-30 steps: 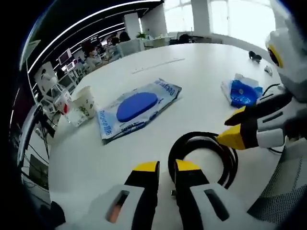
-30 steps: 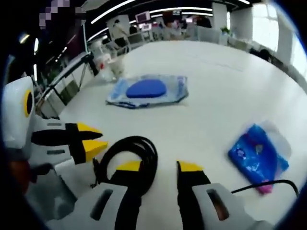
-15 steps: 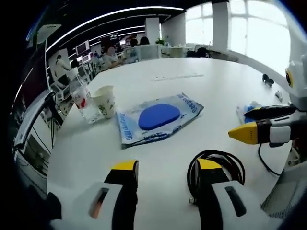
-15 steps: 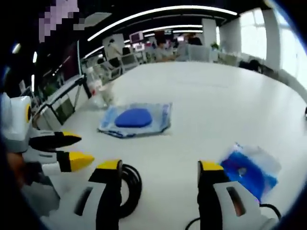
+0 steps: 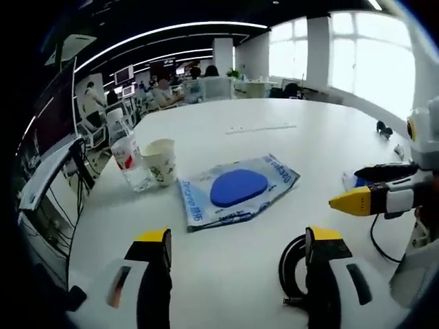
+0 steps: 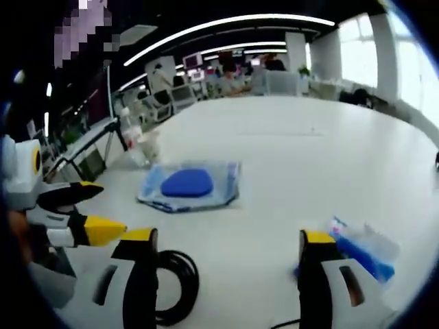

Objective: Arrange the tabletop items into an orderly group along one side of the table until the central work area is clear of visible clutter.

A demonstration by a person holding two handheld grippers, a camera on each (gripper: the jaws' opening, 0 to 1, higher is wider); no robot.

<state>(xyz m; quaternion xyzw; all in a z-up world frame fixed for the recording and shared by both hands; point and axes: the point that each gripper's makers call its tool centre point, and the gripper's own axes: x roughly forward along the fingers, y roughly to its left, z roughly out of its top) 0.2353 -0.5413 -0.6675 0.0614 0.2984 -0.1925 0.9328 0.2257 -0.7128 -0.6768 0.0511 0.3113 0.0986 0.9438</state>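
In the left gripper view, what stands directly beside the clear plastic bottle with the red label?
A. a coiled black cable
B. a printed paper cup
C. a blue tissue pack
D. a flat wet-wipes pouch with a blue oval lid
B: the printed paper cup stands upright right next to the clear plastic bottle with the red label, near the table's edge.

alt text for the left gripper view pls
The left gripper hangs open over a white table, a coiled black cable beside its jaw. Beyond lie a blue wipes pack, paper cup and plastic bottle.
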